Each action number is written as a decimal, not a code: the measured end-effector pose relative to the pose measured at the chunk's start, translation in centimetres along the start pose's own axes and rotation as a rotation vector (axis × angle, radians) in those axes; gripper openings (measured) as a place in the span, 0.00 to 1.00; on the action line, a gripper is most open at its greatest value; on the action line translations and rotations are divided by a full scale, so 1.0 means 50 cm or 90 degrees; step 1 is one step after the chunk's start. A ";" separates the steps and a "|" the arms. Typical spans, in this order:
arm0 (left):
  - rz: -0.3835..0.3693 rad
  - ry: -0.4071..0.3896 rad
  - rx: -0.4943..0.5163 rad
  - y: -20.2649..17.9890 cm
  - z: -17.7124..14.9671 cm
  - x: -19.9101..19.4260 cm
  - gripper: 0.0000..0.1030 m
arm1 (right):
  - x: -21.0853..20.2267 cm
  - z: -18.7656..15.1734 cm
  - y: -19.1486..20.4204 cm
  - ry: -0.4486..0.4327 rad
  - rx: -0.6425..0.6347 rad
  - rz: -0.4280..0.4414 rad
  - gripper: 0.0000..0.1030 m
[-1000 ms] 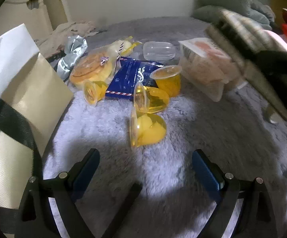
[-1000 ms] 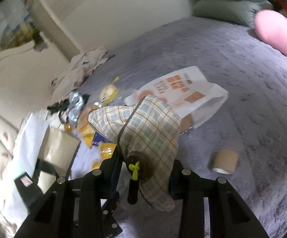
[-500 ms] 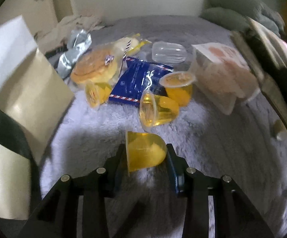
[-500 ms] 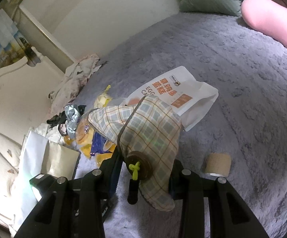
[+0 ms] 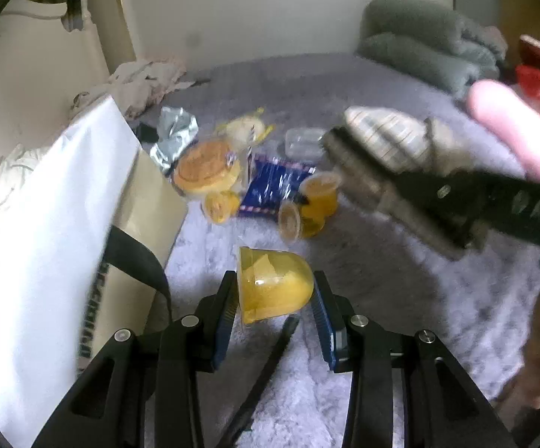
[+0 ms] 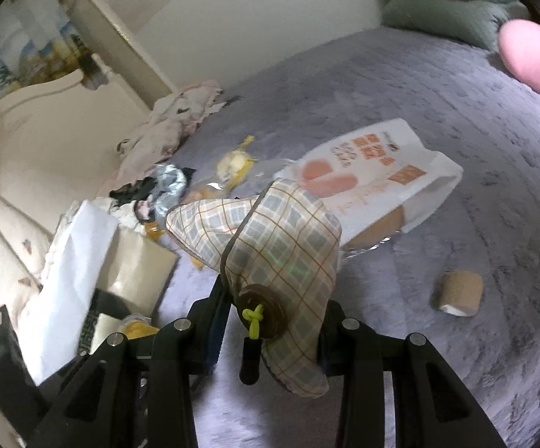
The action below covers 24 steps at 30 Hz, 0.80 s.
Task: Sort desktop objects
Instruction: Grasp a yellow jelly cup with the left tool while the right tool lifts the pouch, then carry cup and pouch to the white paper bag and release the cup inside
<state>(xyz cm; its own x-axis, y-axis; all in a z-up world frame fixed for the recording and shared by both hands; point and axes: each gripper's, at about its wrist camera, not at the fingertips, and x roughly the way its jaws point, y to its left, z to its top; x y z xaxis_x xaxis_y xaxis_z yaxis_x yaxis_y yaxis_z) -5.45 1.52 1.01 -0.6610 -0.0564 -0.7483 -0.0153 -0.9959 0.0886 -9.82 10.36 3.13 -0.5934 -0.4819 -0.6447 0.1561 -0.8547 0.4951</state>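
My left gripper point(image 5: 274, 293) is shut on a yellow fruit jelly cup point(image 5: 275, 280), which lies on its side between the blue pads, lifted off the grey fleece blanket point(image 5: 382, 317). More jelly cups point(image 5: 307, 216) lie further back beside a blue packet point(image 5: 277, 183) and a wrapped round cake point(image 5: 206, 168). My right gripper point(image 6: 275, 298) is shut on a plaid cloth pouch point(image 6: 281, 246) with a brown button and green cord. In the left wrist view that plaid pouch point(image 5: 382, 142) shows blurred at the upper right, above the pile.
An open white and beige paper bag point(image 5: 46, 224) with a black handle stands at the left. A white and orange cake bag point(image 6: 367, 179), a beige tape roll point(image 6: 456, 293), a clear plastic box point(image 5: 303, 142) and a silver foil packet point(image 5: 174, 134) lie on the blanket. Folded green bedding point(image 5: 419, 41) sits behind.
The left gripper has closed on the nearest jelly cup and raised it off the blanket. The right gripper, still holding the pouch, has drifted sideways a little.
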 end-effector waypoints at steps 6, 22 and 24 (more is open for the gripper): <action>-0.067 -0.073 -0.016 -0.004 0.023 -0.091 0.38 | -0.054 -0.006 0.070 -0.045 -0.082 -0.015 0.34; 0.003 -0.202 -0.107 0.151 0.045 -0.206 0.38 | -0.146 -0.015 0.317 -0.140 -0.284 0.043 0.35; 0.032 -0.207 -0.128 0.177 0.038 -0.220 0.38 | -0.132 -0.022 0.355 -0.142 -0.306 0.051 0.35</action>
<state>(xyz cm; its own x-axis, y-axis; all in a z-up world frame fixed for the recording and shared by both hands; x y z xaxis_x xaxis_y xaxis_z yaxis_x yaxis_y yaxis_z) 0.29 -6.54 11.27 -0.8610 -0.1120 -0.4961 0.1487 -0.9883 -0.0349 -2.28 -1.86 15.55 -0.7104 -0.5407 -0.4506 0.5201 -0.8346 0.1815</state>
